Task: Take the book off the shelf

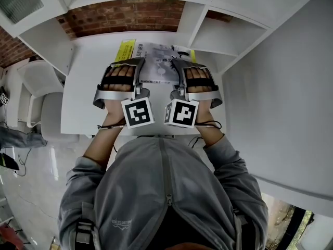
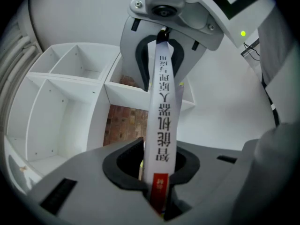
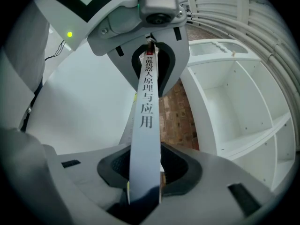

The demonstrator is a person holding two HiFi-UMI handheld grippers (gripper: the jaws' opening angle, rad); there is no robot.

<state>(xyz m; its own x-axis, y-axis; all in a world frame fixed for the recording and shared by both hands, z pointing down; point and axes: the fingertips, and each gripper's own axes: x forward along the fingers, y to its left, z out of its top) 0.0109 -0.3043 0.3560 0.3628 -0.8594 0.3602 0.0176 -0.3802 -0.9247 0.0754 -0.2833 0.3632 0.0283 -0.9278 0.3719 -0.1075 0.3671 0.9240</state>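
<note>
White glossy card forms the thin spine of the book (image 2: pixel 161 125), printed with dark characters and a red block at one end. The left gripper (image 2: pixel 159 191) and right gripper (image 3: pixel 140 191) each clamp one end of it between smooth grey jaws with black padded hollows. It is held off the boxy white shelf (image 1: pixel 229 35), over the flat white table (image 1: pixel 83 113), before rough red brick (image 1: pixel 125 17).

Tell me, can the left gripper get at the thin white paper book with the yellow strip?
Yes, it looks so: the left gripper is shut on one end of the thin white paper book at its spine. The right gripper pinches the other end, and nothing stands in between.
</note>
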